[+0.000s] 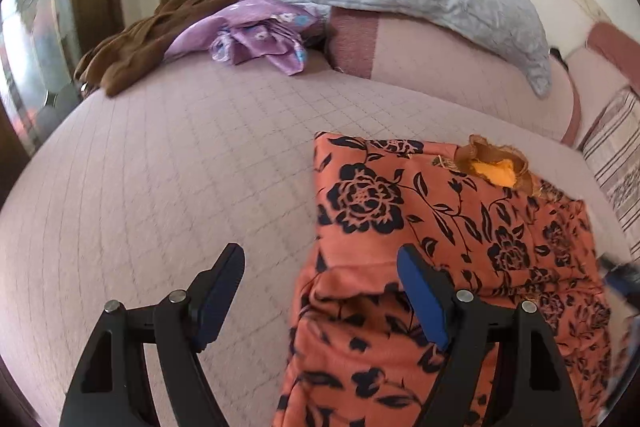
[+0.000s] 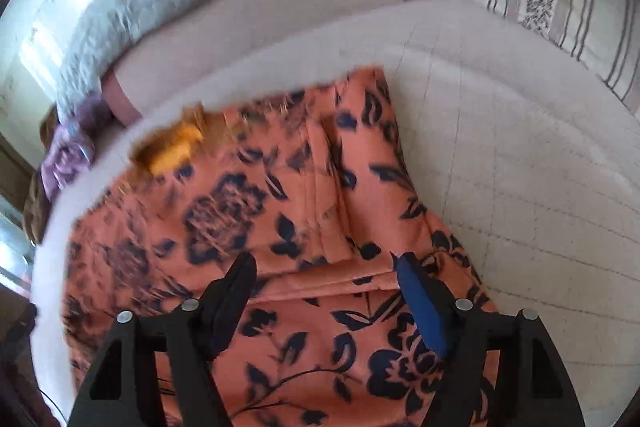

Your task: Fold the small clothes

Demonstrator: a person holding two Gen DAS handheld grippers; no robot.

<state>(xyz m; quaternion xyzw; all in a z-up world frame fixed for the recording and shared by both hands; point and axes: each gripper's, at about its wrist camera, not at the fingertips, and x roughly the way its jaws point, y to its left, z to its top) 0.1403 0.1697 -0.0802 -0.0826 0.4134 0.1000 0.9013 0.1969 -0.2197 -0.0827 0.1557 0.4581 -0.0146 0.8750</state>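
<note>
Garment [image 2: 280, 211] flat on bed, under R tongs [image 2: 324, 263], beside L tongs [image 1: 320, 259].

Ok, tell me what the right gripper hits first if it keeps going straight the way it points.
Most likely the orange floral garment on the bed: the right gripper is open, angled down over a fold in it, nothing between. Depth is hard to judge.

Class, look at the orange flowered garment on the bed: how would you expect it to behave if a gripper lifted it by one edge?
The orange flowered garment probably flops and drapes: it already lies in soft folds and creases on the bed. It looks thin, so likely light. A stacked layer near the right gripper may slide or unfold if one edge alone is lifted.
</note>
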